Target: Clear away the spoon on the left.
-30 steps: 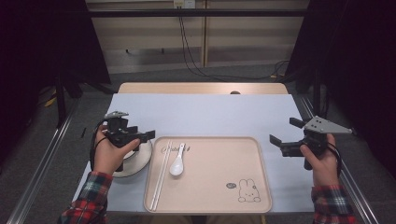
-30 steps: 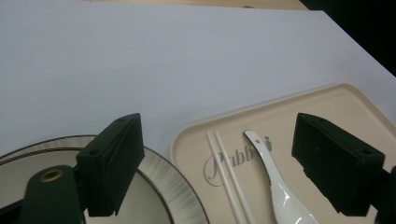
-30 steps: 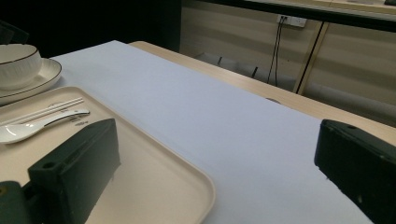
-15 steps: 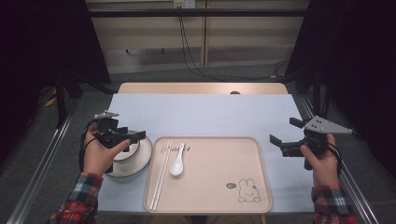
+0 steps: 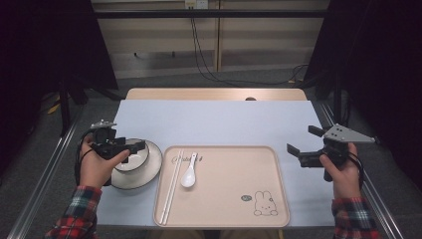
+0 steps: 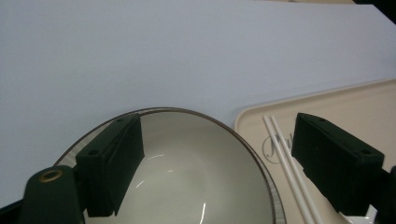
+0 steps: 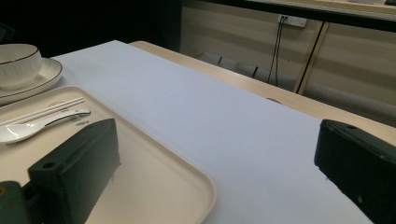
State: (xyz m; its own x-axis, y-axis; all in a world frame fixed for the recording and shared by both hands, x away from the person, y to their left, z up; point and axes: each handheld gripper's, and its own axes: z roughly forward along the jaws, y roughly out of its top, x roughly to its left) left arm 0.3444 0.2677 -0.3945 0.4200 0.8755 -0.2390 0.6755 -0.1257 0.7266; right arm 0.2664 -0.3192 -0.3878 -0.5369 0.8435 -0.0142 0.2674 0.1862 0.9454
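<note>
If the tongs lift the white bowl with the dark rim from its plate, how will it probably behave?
The white bowl with the dark rim looks like glazed ceramic, with bright highlights inside, so it is probably stiff, slippery and fragile. Its rounded wall may slide between the open left tongs. It sits loose on a white round plate, so a push could shift it.

Beyond the table's (image 5: 219, 119) far edge, cables (image 5: 201, 55) hang down a pale panelled wall (image 5: 149, 45) between dark curtains (image 5: 45, 50).
</note>
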